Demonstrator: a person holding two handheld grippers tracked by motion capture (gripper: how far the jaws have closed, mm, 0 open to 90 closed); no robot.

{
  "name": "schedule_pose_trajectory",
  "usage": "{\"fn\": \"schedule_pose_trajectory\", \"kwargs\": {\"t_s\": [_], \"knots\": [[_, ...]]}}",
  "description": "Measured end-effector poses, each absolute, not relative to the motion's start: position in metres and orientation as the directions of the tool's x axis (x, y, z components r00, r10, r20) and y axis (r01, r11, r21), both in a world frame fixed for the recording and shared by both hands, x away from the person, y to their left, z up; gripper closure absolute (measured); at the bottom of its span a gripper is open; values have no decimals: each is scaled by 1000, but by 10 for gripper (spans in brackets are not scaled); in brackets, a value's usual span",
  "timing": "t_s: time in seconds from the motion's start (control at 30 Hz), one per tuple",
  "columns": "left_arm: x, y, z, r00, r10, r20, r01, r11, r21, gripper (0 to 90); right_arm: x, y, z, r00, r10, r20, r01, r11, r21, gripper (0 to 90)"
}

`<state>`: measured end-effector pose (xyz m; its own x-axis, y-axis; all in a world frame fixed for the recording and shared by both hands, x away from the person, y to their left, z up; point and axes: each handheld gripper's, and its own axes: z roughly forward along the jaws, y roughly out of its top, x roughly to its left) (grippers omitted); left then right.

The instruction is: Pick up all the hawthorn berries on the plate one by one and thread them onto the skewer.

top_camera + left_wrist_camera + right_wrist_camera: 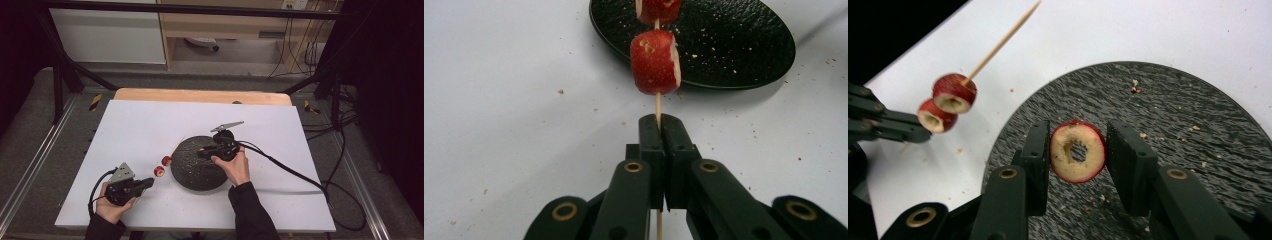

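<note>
My left gripper (659,125) is shut on a thin wooden skewer (657,105) that carries two red fruit pieces (655,61), one behind the other. In the high view it sits at the front left (150,182), and the fruit pieces (159,171) point toward the black round plate (197,172). My right gripper (1078,150) hovers over the plate (1173,110), shut on a red-skinned fruit slice (1078,152) with a hole through its pale middle. From there the skewer (1003,40) lies up and to the left, its bare pointed end free.
A white board (150,125) covers the wooden table (200,95). Crumbs dot the plate (734,45) and the board around it. The right gripper's cable (300,175) trails off to the right. Black frame bars and a cabinet stand behind the table.
</note>
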<state>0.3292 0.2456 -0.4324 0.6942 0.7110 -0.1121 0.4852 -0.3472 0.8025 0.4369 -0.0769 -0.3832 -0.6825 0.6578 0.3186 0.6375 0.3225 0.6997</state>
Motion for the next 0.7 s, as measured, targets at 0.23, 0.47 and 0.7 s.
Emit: {"fn": "schedule_pose_trajectory", "kwargs": {"t_s": [0.23,0.47,0.7], "knots": [[328,242,-433,694,711,-113,486,-346,803,884,427,-87,-396,-654,655,378,640,213,739,635],[327,239,-432,687,717,-115,486,-336,807,885,419,-92,-409,-627,645,437,637,101,765,636],[327,235,-432,687,717,-119,486,-332,808,885,412,-95,-422,-599,633,491,631,-5,776,636]]}}
